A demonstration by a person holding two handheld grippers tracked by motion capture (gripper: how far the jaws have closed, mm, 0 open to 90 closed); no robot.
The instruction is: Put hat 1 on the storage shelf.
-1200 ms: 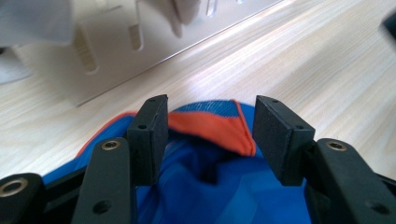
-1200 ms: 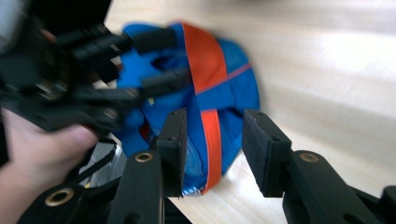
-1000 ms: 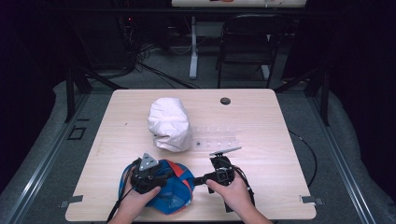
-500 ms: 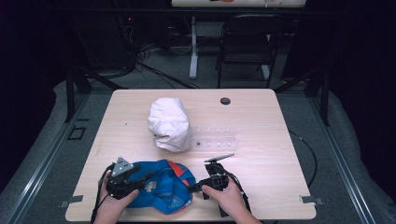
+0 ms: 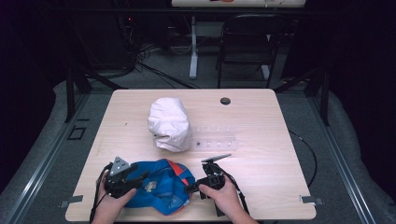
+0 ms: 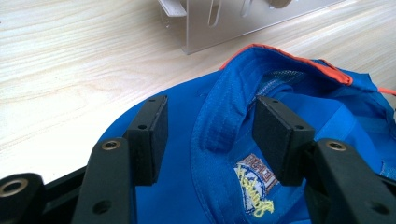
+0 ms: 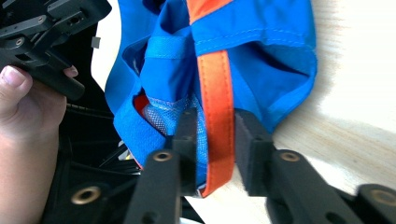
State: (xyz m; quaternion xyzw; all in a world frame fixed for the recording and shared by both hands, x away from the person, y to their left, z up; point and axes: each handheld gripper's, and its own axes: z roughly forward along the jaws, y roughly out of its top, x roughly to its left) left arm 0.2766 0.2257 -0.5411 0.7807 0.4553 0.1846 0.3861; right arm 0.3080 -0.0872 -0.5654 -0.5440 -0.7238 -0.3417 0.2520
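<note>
Blue cap [image 5: 161, 186] with orange trim, lying crumpled at the near edge of the wooden table [image 5: 261, 121] between both hands; left gripper [image 6: 210, 135] with jaws spread wide, the cap's brim and embroidered logo between them, neither pad pressing the cloth; right gripper [image 7: 215, 140] pinching the cap's orange strap [image 7: 215, 93] and adjoining blue fabric; white crumpled bag [image 5: 169, 123] beyond the cap, mid-table; clear plastic rack [image 5: 215, 138] just right of the bag; small dark disc [image 5: 225, 101] near the far edge
</note>
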